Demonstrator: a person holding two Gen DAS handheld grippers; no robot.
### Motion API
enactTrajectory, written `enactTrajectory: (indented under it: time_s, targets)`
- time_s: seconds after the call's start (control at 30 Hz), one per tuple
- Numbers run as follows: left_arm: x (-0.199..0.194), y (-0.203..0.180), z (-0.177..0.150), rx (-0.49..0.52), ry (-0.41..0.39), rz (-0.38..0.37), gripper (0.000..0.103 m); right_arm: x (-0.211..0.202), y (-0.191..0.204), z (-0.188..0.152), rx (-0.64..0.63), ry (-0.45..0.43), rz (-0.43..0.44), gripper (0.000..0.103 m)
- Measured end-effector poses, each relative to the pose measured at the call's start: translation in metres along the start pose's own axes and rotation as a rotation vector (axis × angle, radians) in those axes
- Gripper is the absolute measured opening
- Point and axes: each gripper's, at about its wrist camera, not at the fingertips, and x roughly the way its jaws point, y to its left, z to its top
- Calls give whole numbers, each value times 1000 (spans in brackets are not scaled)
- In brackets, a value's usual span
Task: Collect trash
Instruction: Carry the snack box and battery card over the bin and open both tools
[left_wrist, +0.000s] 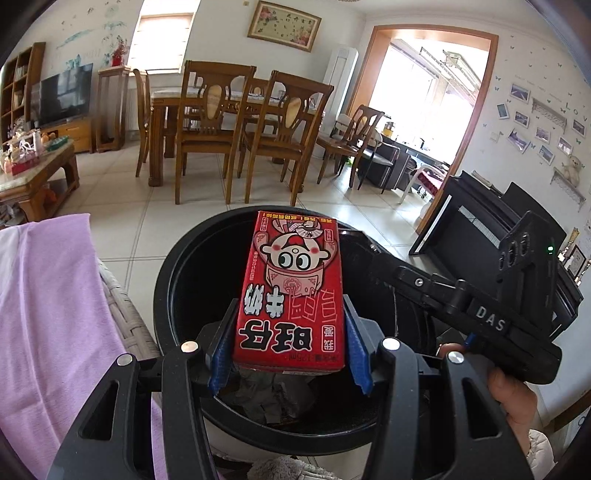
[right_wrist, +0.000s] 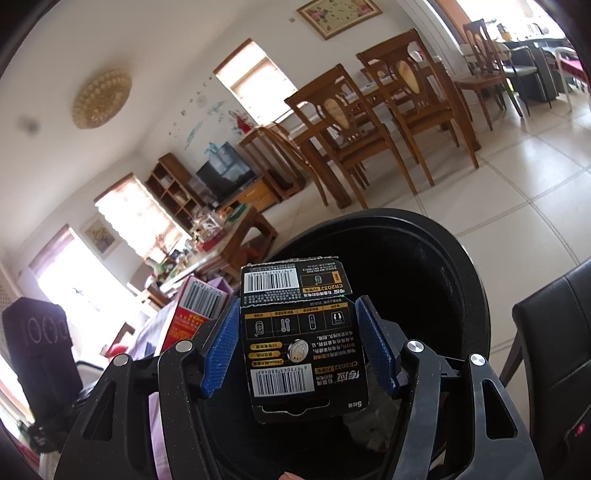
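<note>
Trash is held in both hand-held grippers over a black bin, ready to be dropped. In the left wrist view, the left hand-held gripper (left_wrist: 290, 343) is clamped on a red milk carton (left_wrist: 291, 291), its blue pads pressed against the carton's two long sides. The carton is held above the open mouth of the black bin (left_wrist: 177, 273), inside which crumpled grey paper (left_wrist: 266, 395) can already be seen. In the right wrist view, the right hand-held gripper (right_wrist: 299, 347) is closed on a black battery card (right_wrist: 301, 339), a flat piece of torn packaging printed with barcodes, gripped by its edges and likewise held over the bin's opening.

Beyond the grippers, the right hand-held gripper's body and the hand (left_wrist: 513, 402) that carries it are seen at the right of the left view, close beside the bin. A purple cloth (left_wrist: 48, 314) is draped over a woven surface to the left of the bin. Further off, a tiled floor and a dining set are visible.

As for progress, some trash is judged to be in the bin already, and two pieces are lifted but not yet released; letting them go appears to be the step in hand. Whether more trash is left elsewhere cannot be told.

Counted: two hand-held grippers, one carton, one battery card, one bin.
</note>
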Motion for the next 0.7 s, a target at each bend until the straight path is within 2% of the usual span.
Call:
enactTrajectory:
  time_s: [0.37, 0.43, 0.47, 0.63, 0.7]
  targets:
    - [-3, 4, 3, -2, -2, 35, 53, 0, 2, 3, 5, 1, 7, 64]
    - [-7, 3, 3, -1, -3, 57, 67, -1, 4, 2, 9, -1, 10, 66]
    - [-11, 3, 3, 1, -15, 73, 77, -2, 5, 3, 9, -5, 11, 72]
    - [-36, 5, 0, 28, -63, 100, 82, -7, 18, 3, -6, -18, 12, 75]
    - [-51, 6, -3, 41, -92, 128, 91, -10, 28, 3, -20, -20, 18, 78]
